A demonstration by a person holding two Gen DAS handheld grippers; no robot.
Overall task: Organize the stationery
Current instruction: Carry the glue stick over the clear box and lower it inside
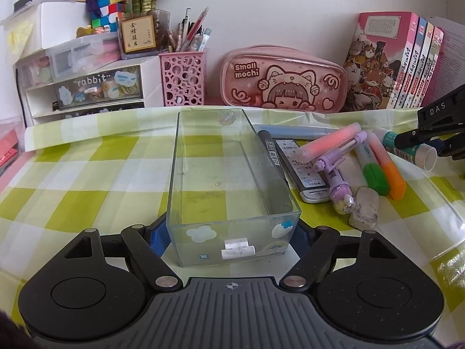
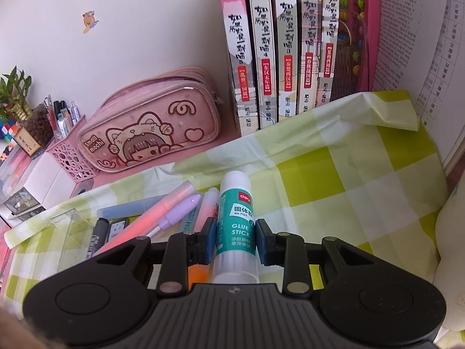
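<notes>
Glue stick (image 2: pixel 236 226) sits clamped between our right gripper's (image 2: pixel 236 240) blue pads, lying near the highlighters (image 1: pixel 380 168) on the checked cloth (image 2: pixel 334 180). Our left gripper (image 1: pixel 232 241) clasps the near end of the clear box (image 1: pixel 232 174), which stands empty beside the pile. We judge the smooth tube could slip or tilt as it lifts, and the light box could skid if bumped. Only the left view shows the empty box and eraser (image 1: pixel 364 208); only the right view shows the pads meeting the tube.
</notes>
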